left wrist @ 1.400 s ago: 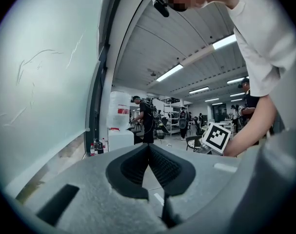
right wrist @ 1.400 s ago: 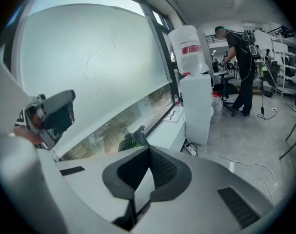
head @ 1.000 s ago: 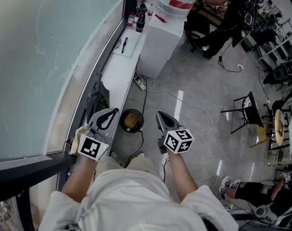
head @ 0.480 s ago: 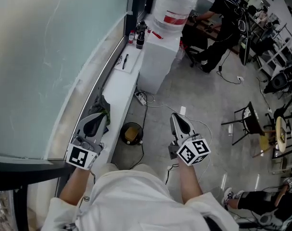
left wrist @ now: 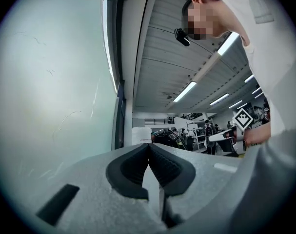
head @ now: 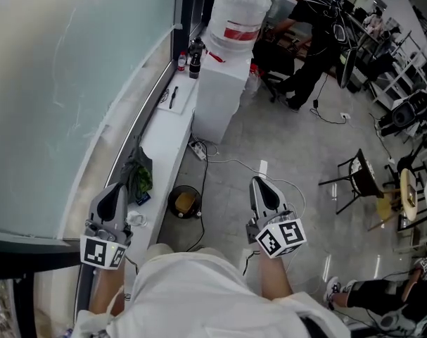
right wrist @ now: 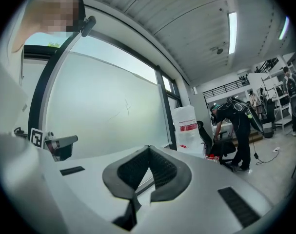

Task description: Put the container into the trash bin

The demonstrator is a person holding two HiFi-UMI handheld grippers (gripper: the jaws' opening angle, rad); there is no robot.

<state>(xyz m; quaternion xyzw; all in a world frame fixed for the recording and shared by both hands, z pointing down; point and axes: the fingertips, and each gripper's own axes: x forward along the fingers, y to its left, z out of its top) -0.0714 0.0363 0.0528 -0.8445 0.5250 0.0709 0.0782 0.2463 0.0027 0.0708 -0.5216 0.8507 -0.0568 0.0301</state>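
A small black round trash bin [head: 171, 206] stands on the grey floor beside the white ledge, and a tan container [head: 186, 201] lies inside it. My left gripper [head: 117, 189] hovers over the ledge to the left of the bin, jaws shut and empty; in its own view the left gripper [left wrist: 148, 146] points at the frosted window. To the right of the bin my right gripper [head: 261, 183] is held above the floor, also shut with nothing in it. In its own view the right gripper [right wrist: 148, 149] points level across the room.
A white ledge [head: 165, 129] runs along the frosted window, with a green and grey bundle [head: 138, 174] on it. Further off stand a white cabinet [head: 217, 97] with a wrapped drum, a power strip [head: 197, 148] with cables, a person in black [head: 313, 27] and a chair [head: 357, 174].
Both grippers have risen away from the bin. The left one has drifted left over the ledge and the right one to the right. The container stays in the bin.
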